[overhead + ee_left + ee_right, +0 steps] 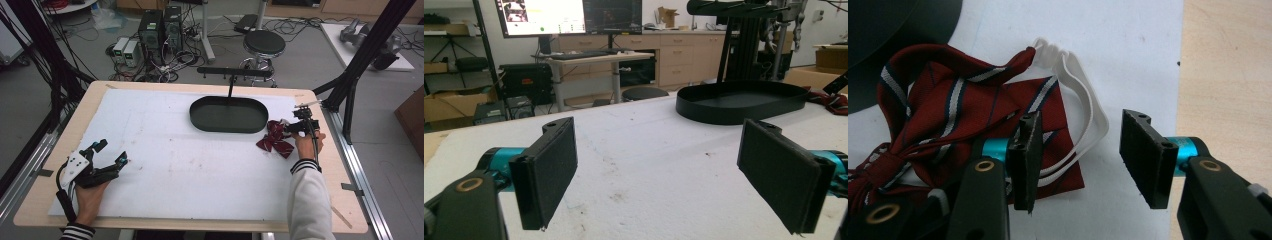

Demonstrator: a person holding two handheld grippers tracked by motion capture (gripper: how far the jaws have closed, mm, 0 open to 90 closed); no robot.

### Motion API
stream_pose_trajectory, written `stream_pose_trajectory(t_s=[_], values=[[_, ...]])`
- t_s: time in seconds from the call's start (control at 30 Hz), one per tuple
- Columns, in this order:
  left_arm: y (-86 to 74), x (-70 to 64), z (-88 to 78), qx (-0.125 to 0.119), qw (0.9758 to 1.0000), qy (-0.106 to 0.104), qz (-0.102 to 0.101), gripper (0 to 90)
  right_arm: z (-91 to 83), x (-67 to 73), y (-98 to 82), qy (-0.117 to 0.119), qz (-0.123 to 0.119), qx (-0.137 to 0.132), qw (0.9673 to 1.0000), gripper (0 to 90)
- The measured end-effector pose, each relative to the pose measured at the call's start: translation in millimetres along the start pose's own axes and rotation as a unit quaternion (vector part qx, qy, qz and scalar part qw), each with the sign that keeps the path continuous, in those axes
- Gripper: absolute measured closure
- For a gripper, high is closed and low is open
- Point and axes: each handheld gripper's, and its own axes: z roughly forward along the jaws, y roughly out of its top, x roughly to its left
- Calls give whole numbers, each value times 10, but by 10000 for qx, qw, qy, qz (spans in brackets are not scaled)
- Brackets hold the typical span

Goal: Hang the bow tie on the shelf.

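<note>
Bow tie, dark red with stripes, lying on the white mat at the right, just beside the near right end of the black oval tray. From the high view: right gripper poised at the tie's right edge; left gripper resting near the left corner, well apart from everything.

Left gripper view: jaws spread wide, nothing between them; tray far ahead, a scrap of red cloth at its right.

Right gripper view: jaws released, straddling the white elastic strap at the tie's edge. Seemingly the pick-up step, grasp not yet made. Next: closing on strap or cloth, then probably lifting toward the tray.
</note>
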Motion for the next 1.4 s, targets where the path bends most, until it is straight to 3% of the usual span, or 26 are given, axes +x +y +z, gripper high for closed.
stream_pose_trajectory(t_s=[0.53, 0.67, 0.77, 0.97, 1.4], values=[[0, 2, -1, -2, 10000, -1, -3, 166, 0, -27, -19, 170, 205, 211, 9994, 695], [0, 3, 0, -6, 10000, 3, 0, 166, -8, -25, -15, 251, 222, 261, 9991, 821], [0, 3, 0, -9, 10000, 2, -4, 166, -16, -22, -11, 209, 190, 263, 9993, 859], [-1, 1, 0, -8, 10000, 2, -4, 166, -35, -11, -6, 194, 135, 248, 9994, 864], [0, 1, -1, -7, 10000, -1, 1, 166, -151, -16, 5, 297, 136, -80, 9994, 864]])
